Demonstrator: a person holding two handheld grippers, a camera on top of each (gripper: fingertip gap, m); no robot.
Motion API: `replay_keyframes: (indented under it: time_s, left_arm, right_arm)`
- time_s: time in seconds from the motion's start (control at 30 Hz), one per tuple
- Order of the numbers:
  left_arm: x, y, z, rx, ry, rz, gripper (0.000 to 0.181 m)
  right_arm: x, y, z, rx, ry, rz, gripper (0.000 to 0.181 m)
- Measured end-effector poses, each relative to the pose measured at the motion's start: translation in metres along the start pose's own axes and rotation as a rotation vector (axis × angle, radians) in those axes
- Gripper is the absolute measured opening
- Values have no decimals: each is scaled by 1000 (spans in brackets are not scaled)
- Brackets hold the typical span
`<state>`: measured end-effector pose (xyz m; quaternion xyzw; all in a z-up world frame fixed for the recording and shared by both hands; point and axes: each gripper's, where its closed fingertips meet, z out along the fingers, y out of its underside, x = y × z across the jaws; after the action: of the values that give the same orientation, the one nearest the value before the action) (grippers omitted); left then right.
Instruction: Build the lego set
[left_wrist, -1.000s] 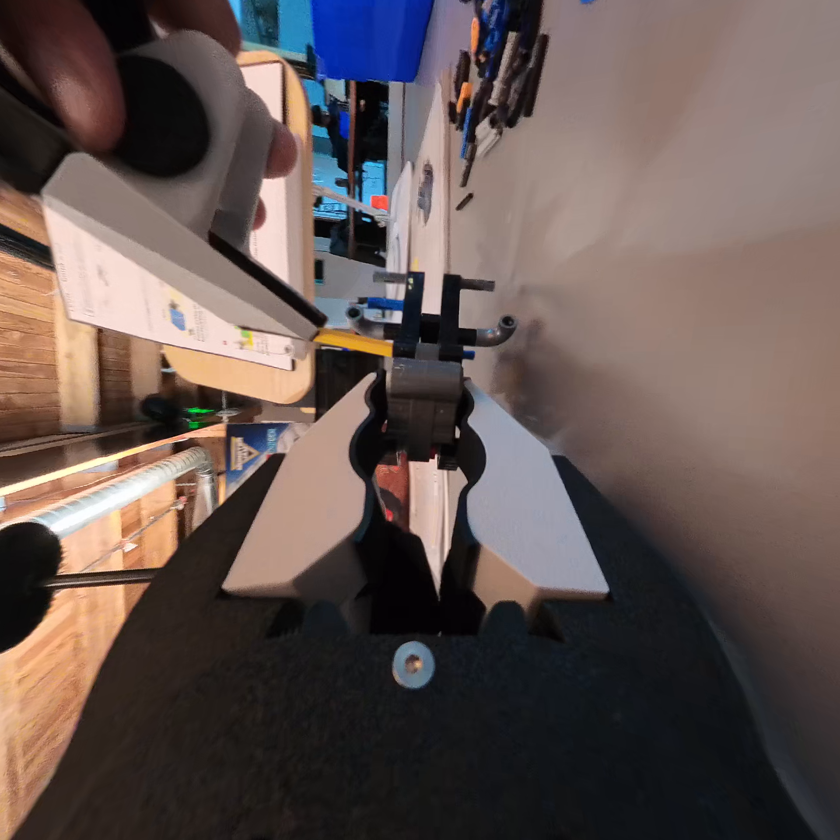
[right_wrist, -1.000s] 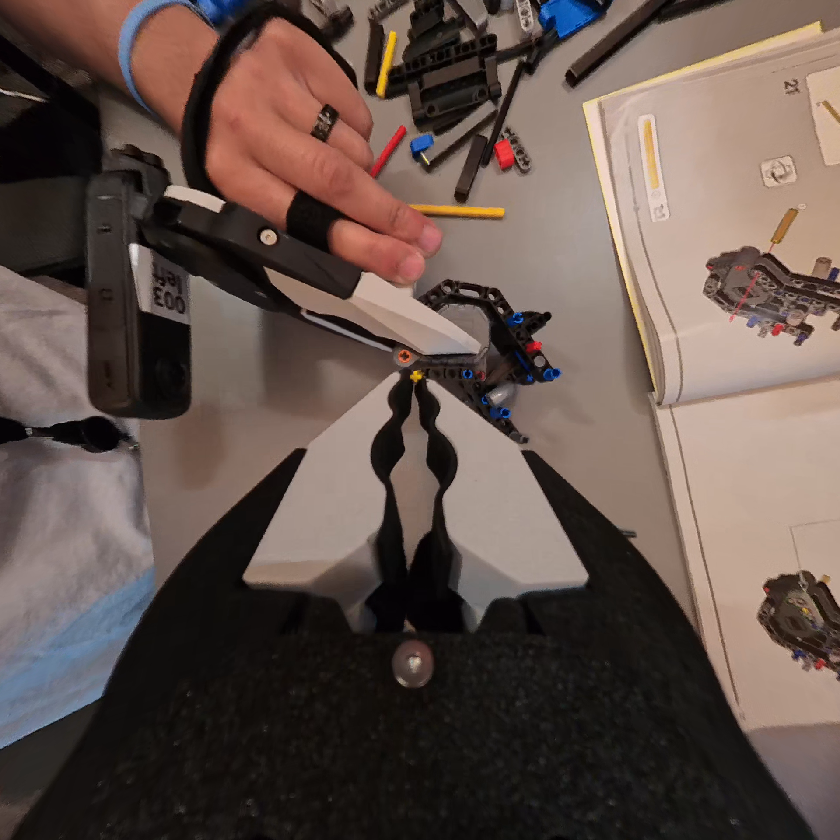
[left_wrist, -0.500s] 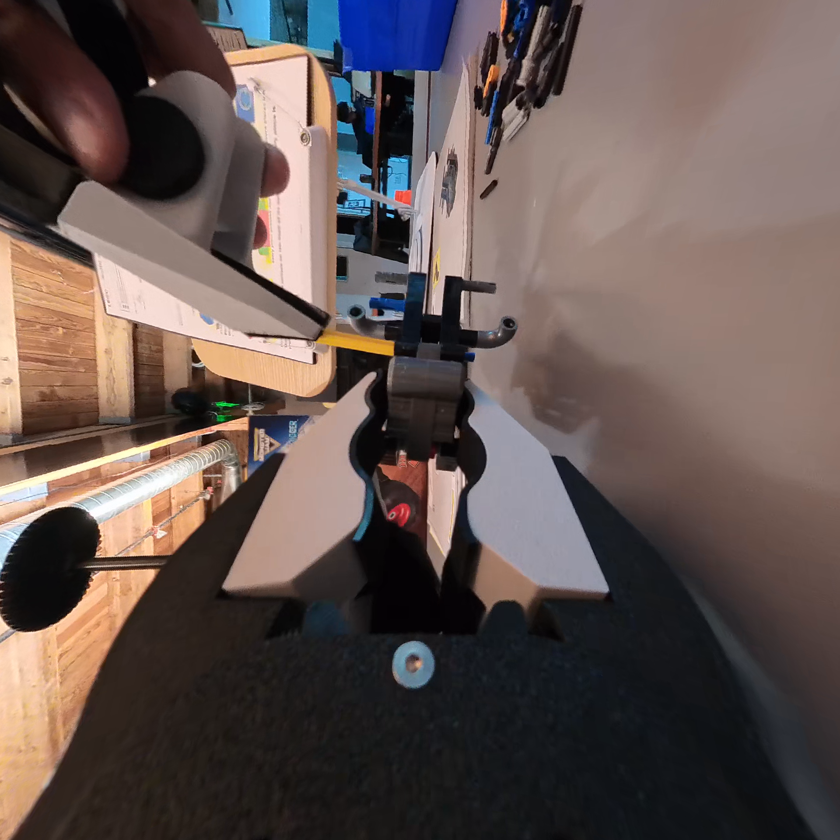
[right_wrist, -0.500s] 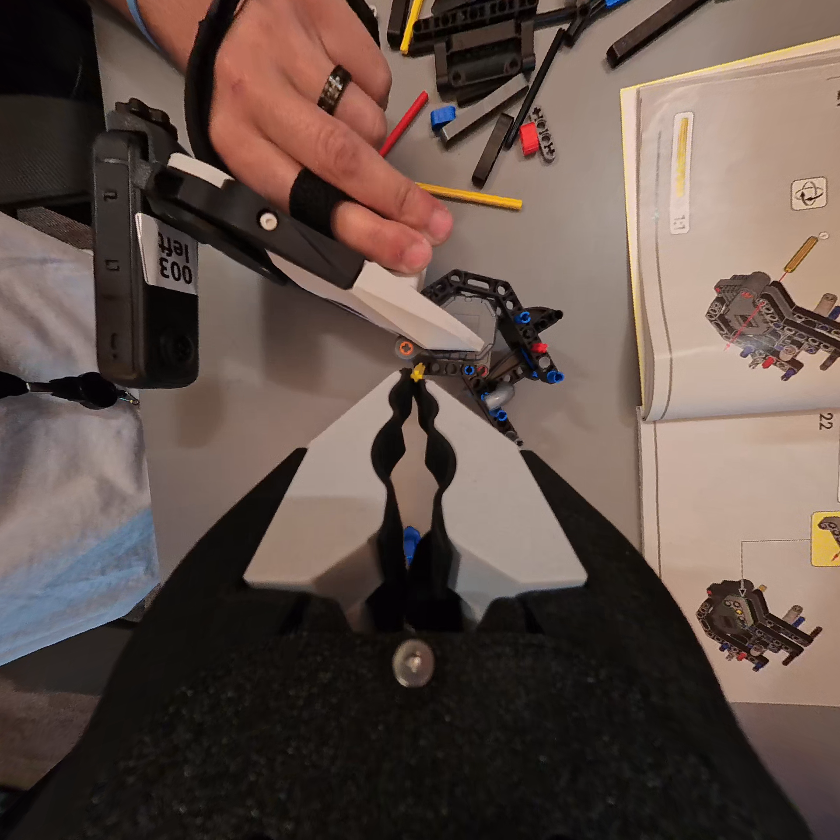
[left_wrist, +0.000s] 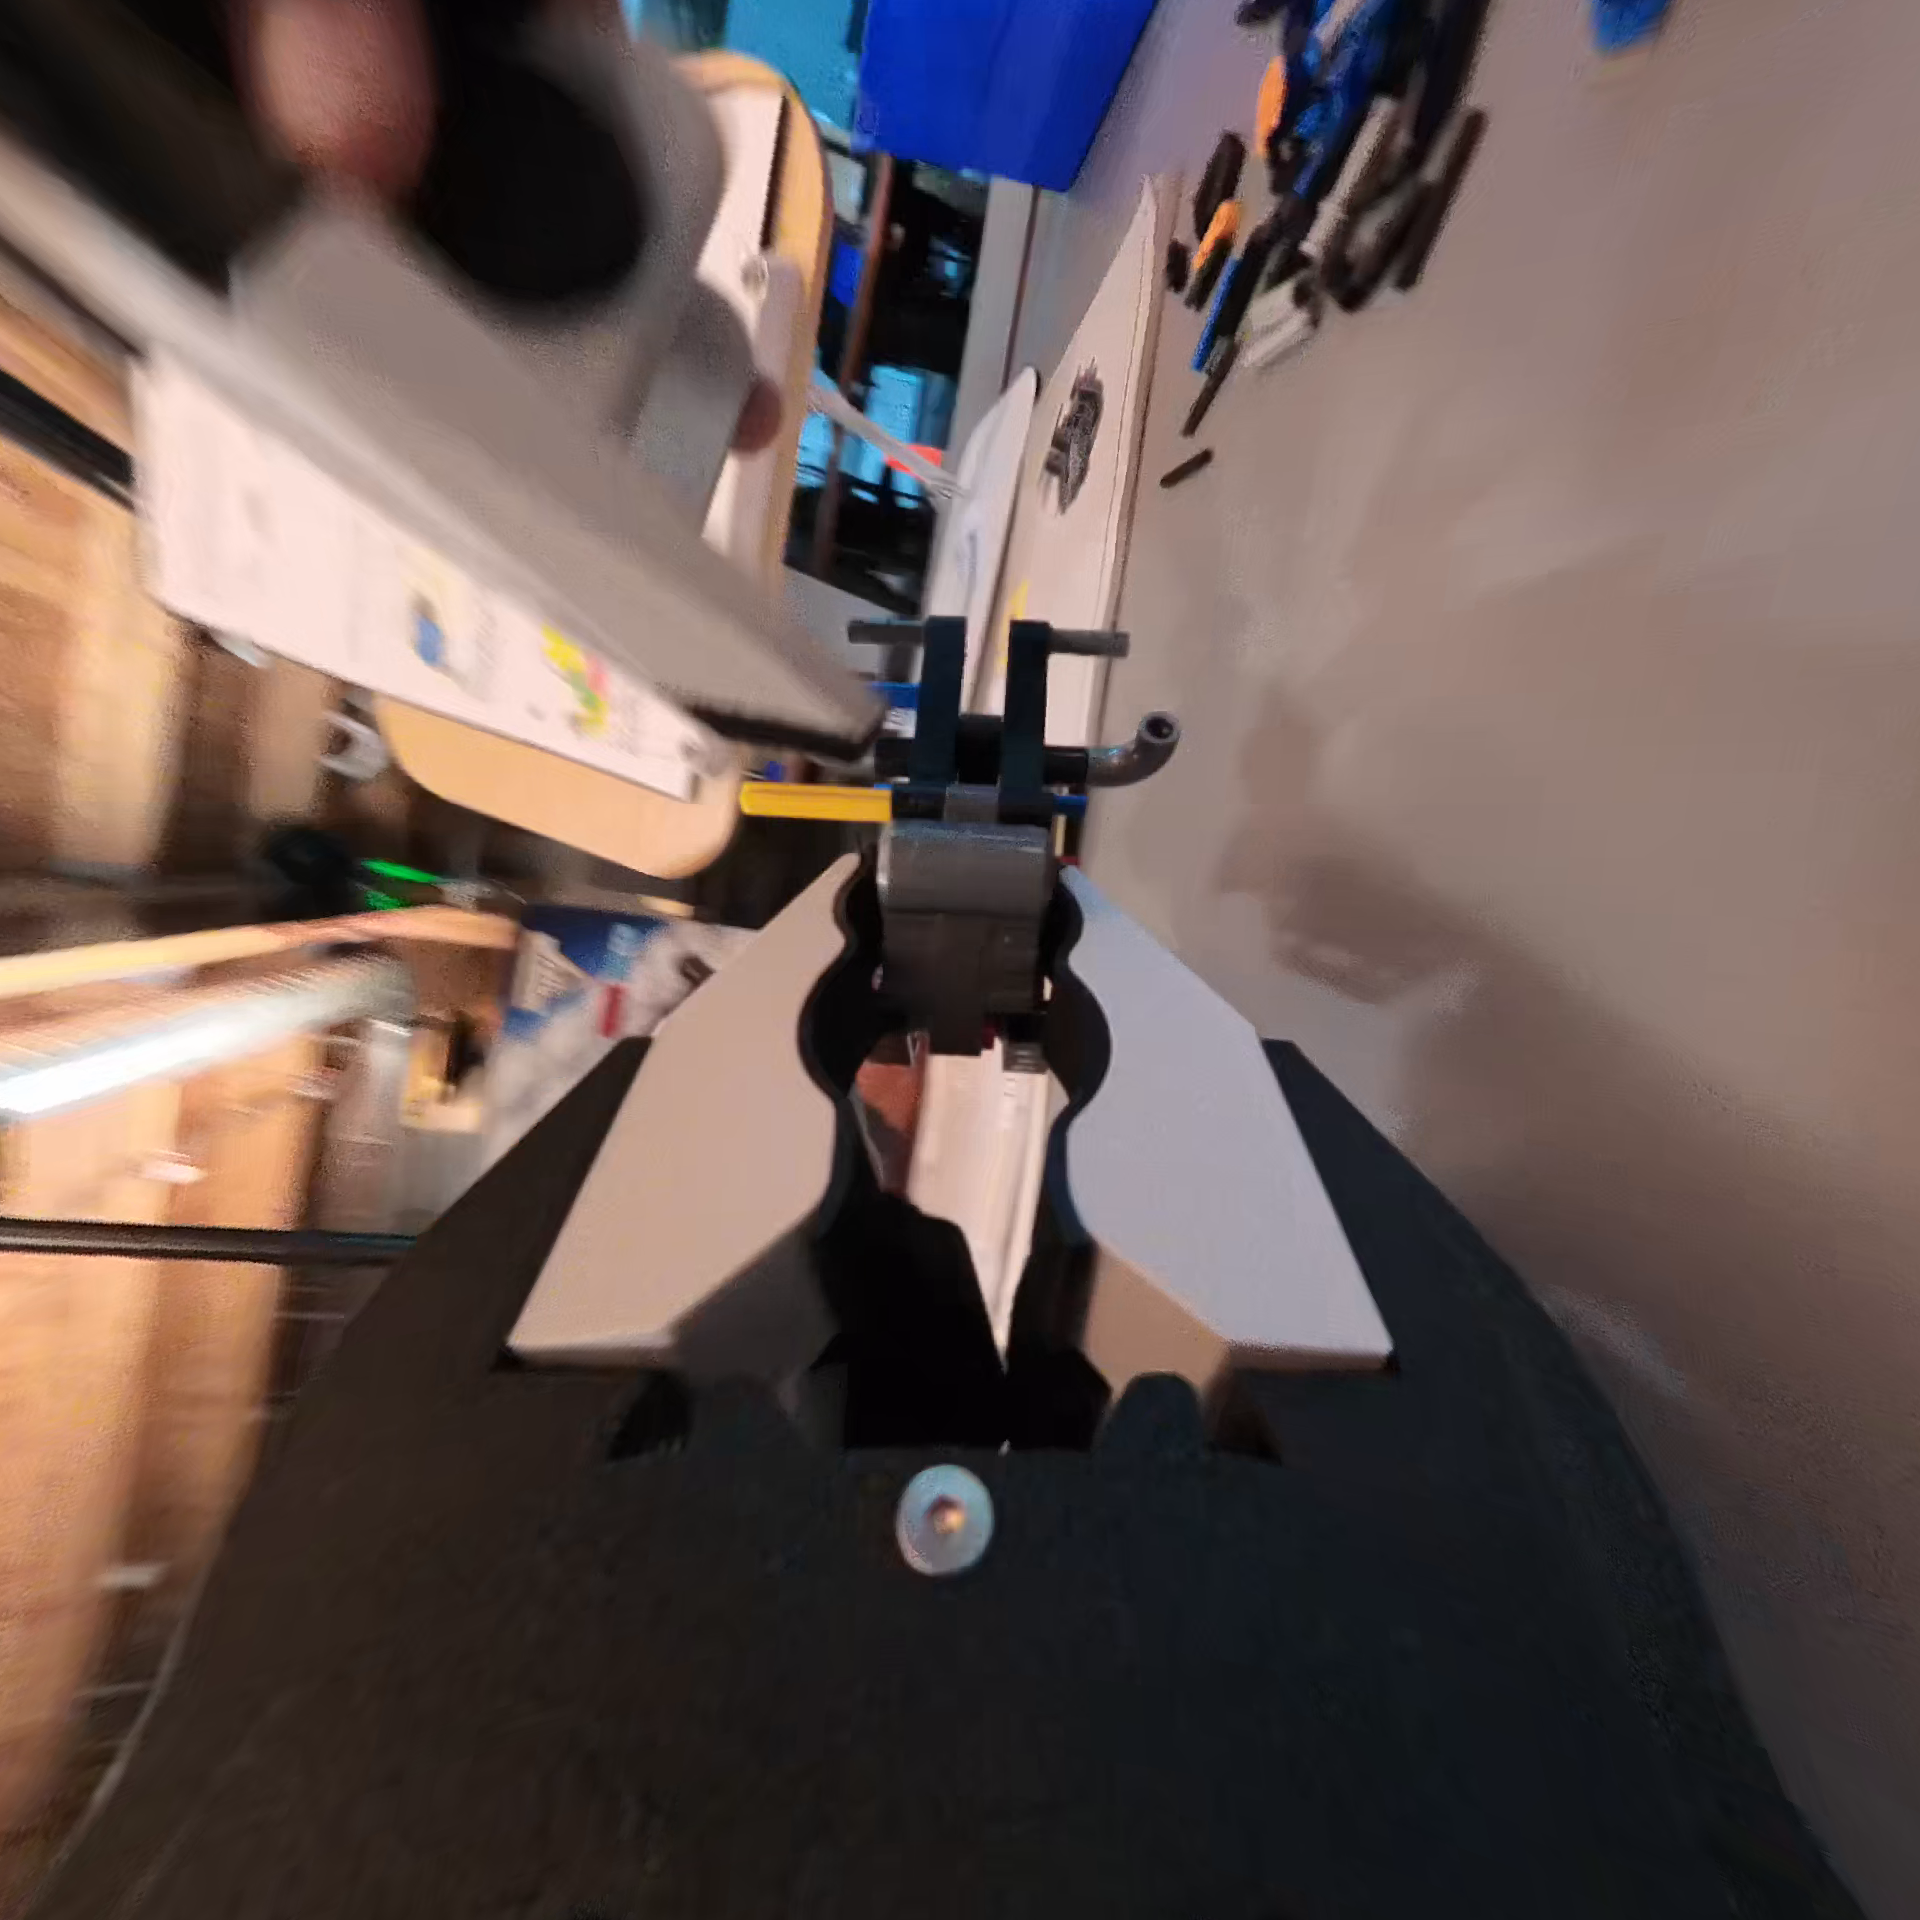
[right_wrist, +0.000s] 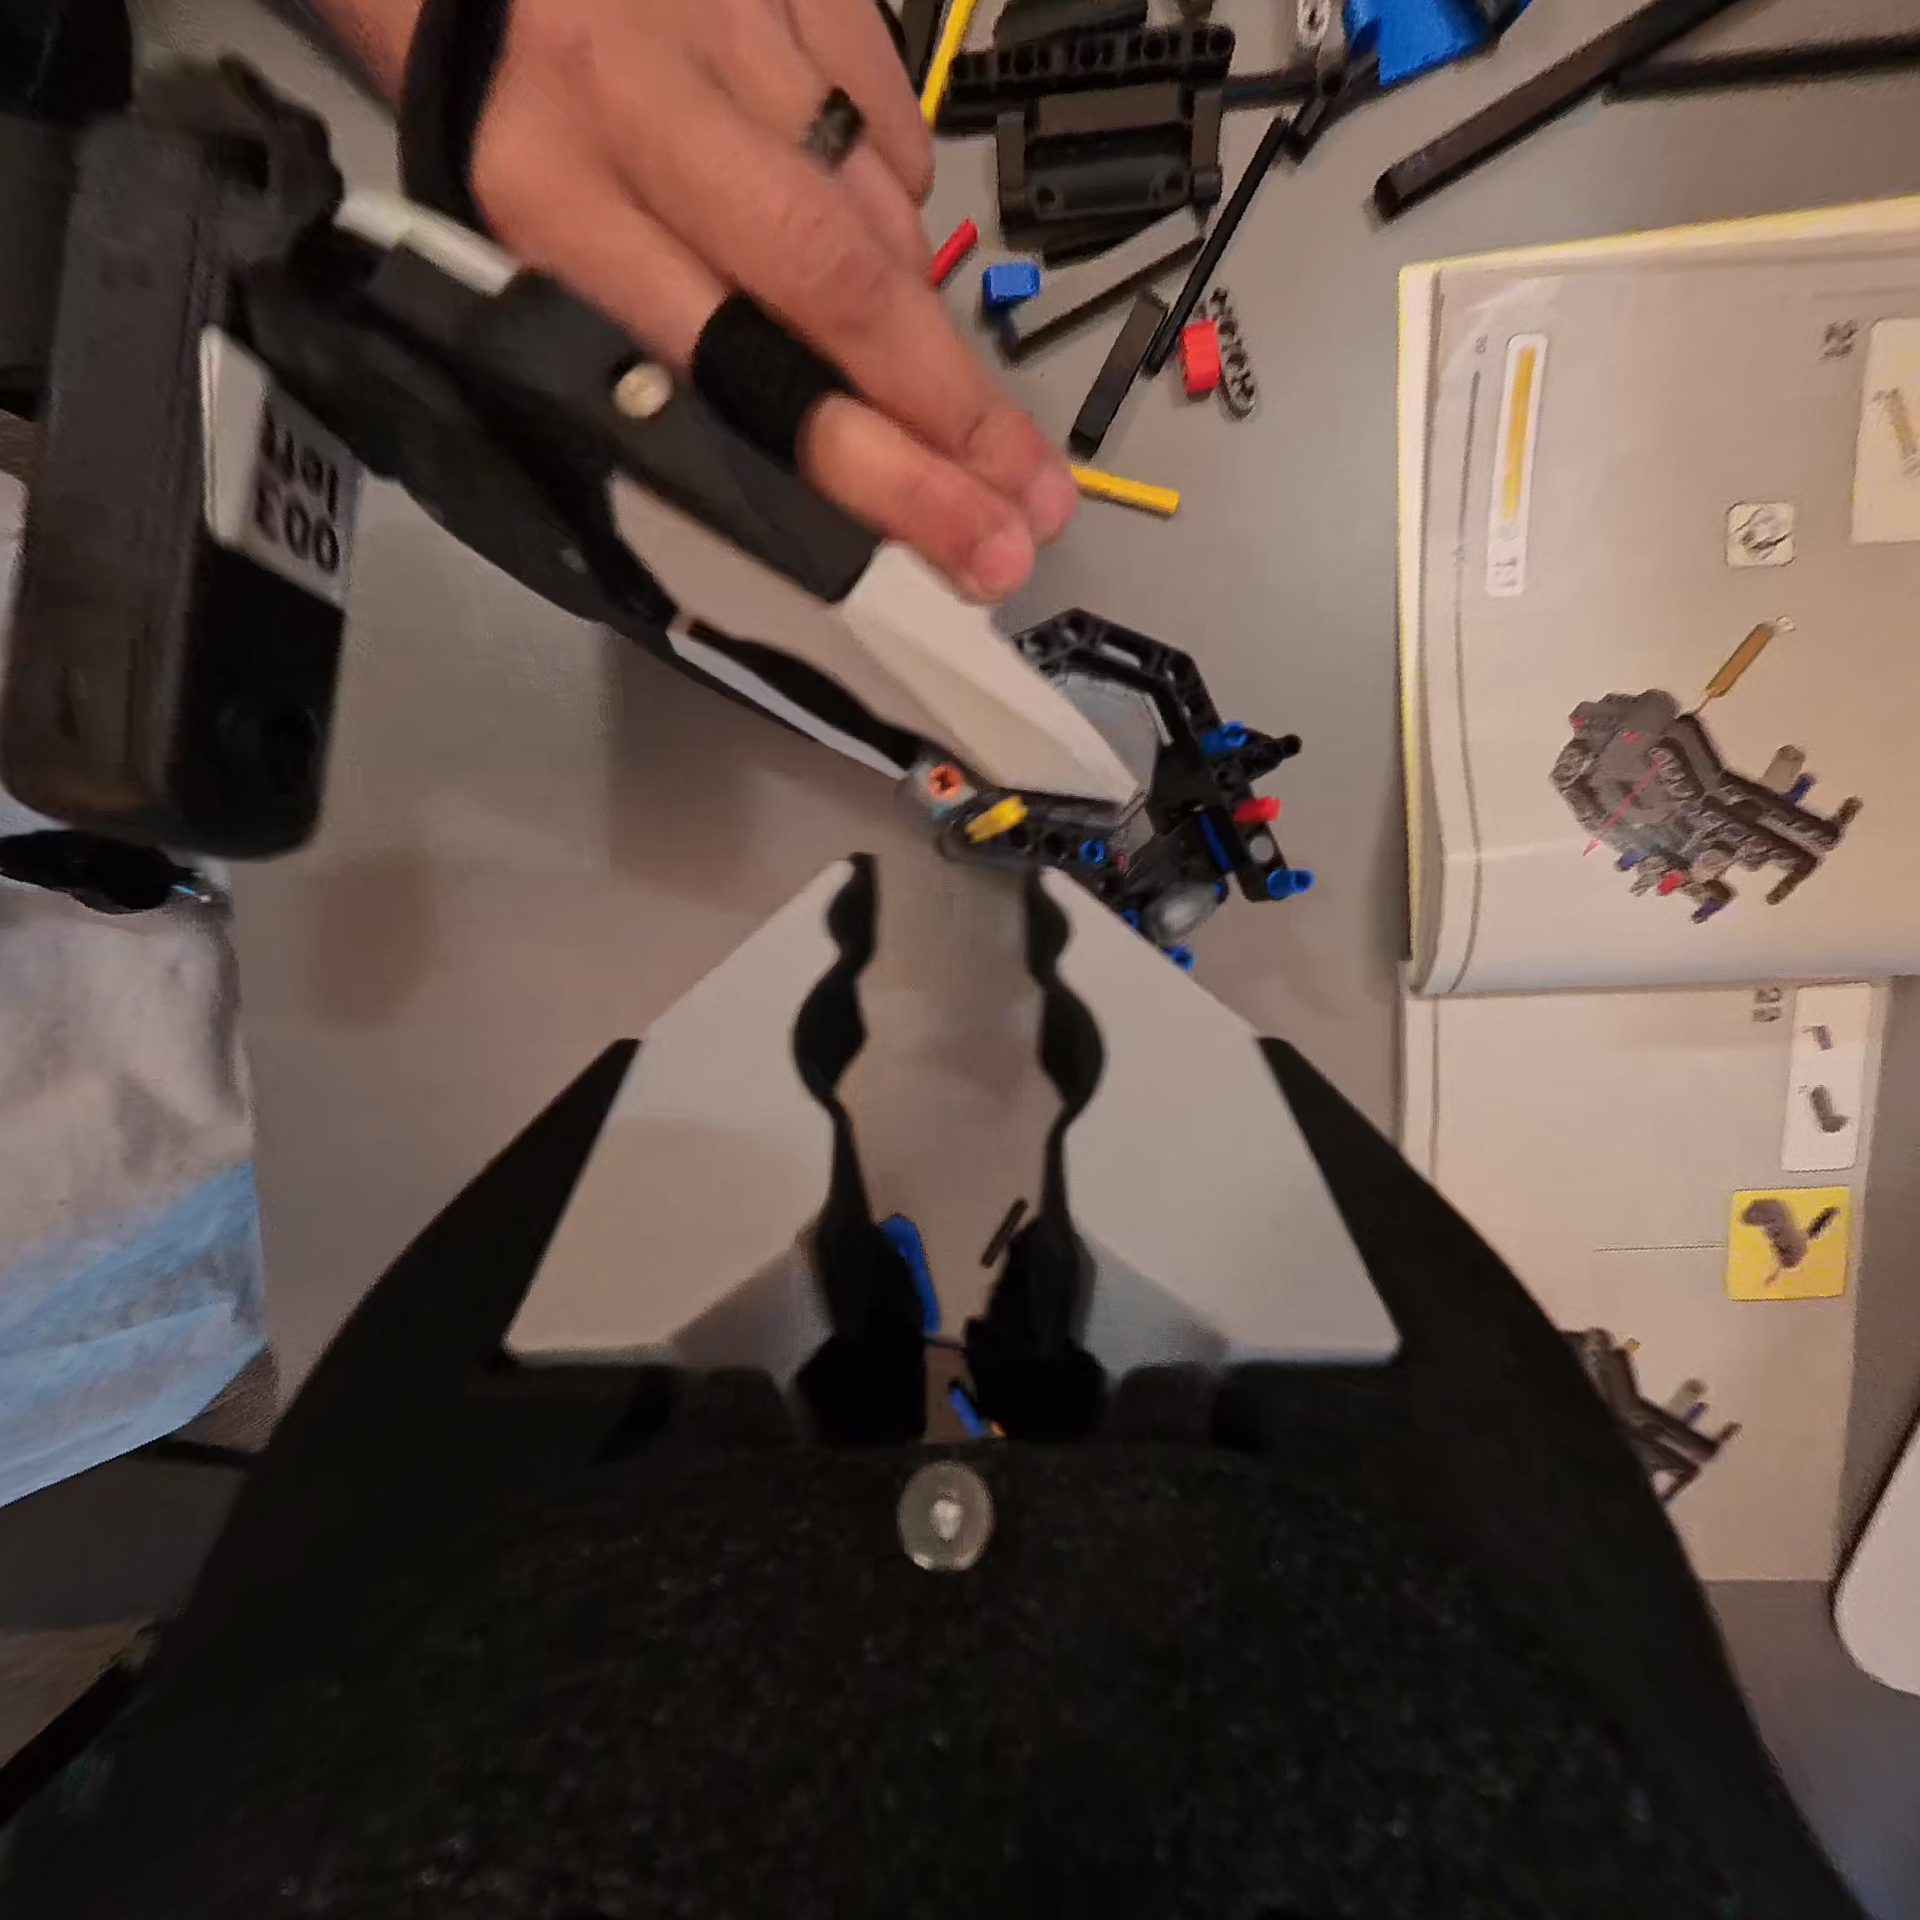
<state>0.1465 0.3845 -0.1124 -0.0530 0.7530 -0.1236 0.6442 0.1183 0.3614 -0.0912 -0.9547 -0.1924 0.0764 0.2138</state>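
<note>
My left gripper (left_wrist: 961, 883) is shut on the grey block of the black-and-grey lego assembly (left_wrist: 966, 925) and holds it just above the table. A yellow axle (left_wrist: 816, 802) sticks out of the assembly's side. In the right wrist view the assembly (right_wrist: 1174, 790) sits under the left gripper's white fingers (right_wrist: 997, 707), with the yellow axle's end (right_wrist: 995, 816) showing. My right gripper (right_wrist: 951, 873) is open and empty, its tips just short of the axle. It also shows in the left wrist view (left_wrist: 821, 722), blurred, just above the axle.
An open instruction booklet (right_wrist: 1662, 644) lies to the right. Loose black, red, blue and yellow parts (right_wrist: 1101, 145) are scattered at the far side, with a spare yellow axle (right_wrist: 1127, 490) near the hand. A pale cloth (right_wrist: 104, 1143) lies at the left. The left gripper's tips are roughly 4 cm from the right gripper's. It is some 10 cm from my left tips to the spare yellow axle (right_wrist: 1127, 490).
My right gripper has opened and let go of the yellow axle, which stays in the assembly. It has pulled back slightly. My left gripper still holds the assembly.
</note>
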Motion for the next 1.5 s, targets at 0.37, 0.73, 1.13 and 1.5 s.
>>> replay_keyframes:
  time_s: [0.37, 0.73, 1.13, 1.5]
  left_arm:
    - [8, -5, -5, 145, 348, -470, 26]
    - [4, -10, -9, 184, 372, -512, 26]
    - [4, -14, -11, 211, 407, -552, 26]
    - [4, -23, -21, 305, 482, -593, 26]
  right_arm:
    - [13, -14, -1, 5, 464, -562, 62]
    - [13, -19, 10, 15, 480, -648, 49]
    - [7, -16, 10, 82, 410, -562, 41]
    - [4, -9, 8, 78, 426, -664, 40]
